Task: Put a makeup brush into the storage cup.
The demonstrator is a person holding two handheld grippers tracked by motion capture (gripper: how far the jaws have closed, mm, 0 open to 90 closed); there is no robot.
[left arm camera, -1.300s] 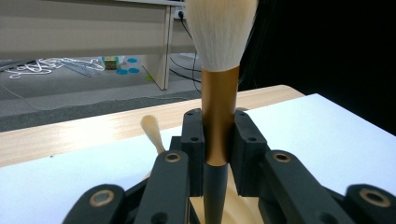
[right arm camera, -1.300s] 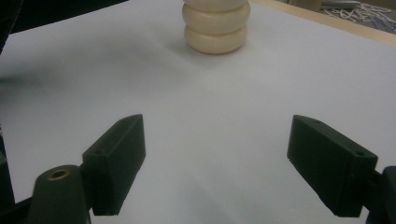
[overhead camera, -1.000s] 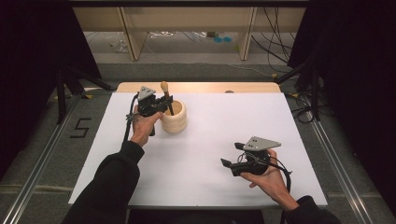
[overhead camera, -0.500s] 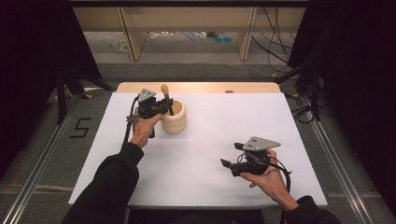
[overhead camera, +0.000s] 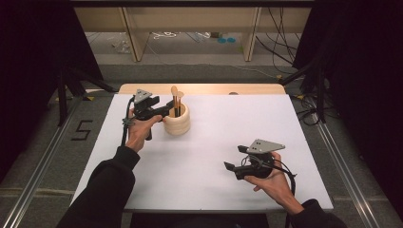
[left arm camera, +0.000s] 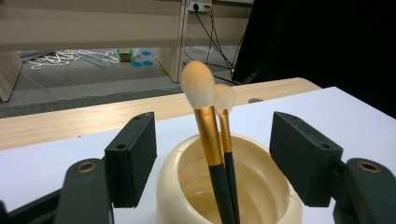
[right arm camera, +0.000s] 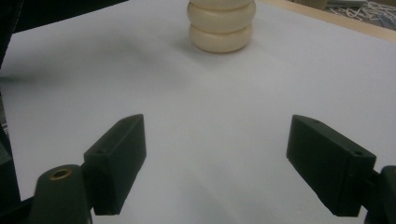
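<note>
From above, my left claw [overhead camera: 164, 112] sits at the far left of the white table [overhead camera: 214, 156], its jaws pointing right at the cream holder [overhead camera: 177, 121]. The tips reach the holder's near side; whether they touch it I cannot tell from here. Two brushes [overhead camera: 176, 100] stand in the holder, heads up, leaning slightly. My right claw [overhead camera: 233, 169] hovers low over the near right part of the table, well apart from the holder, jaws pointing left and spread, with nothing between them.

Through my left claw's own camera, the jaws stand wide, one on each side of the holder [left arm camera: 229, 186], with a clear gap between each pad and the cream wall (so I grip nothing). The holder's open mouth lies right between them. The brushes rise out of it side by side: the bigger brush [left arm camera: 208, 135] in front, with a gold ferrule, dark handle and pale fluffy head, and the smaller brush [left arm camera: 225, 123] just behind it, touching or nearly so. Beyond the white top runs a strip of bare wood.

Through my right claw's camera, the jaws are wide apart over bare white table [right arm camera: 196, 116]. The holder [right arm camera: 221, 25] stands far ahead, its ribbed body showing, its top cut off by the frame.
</note>
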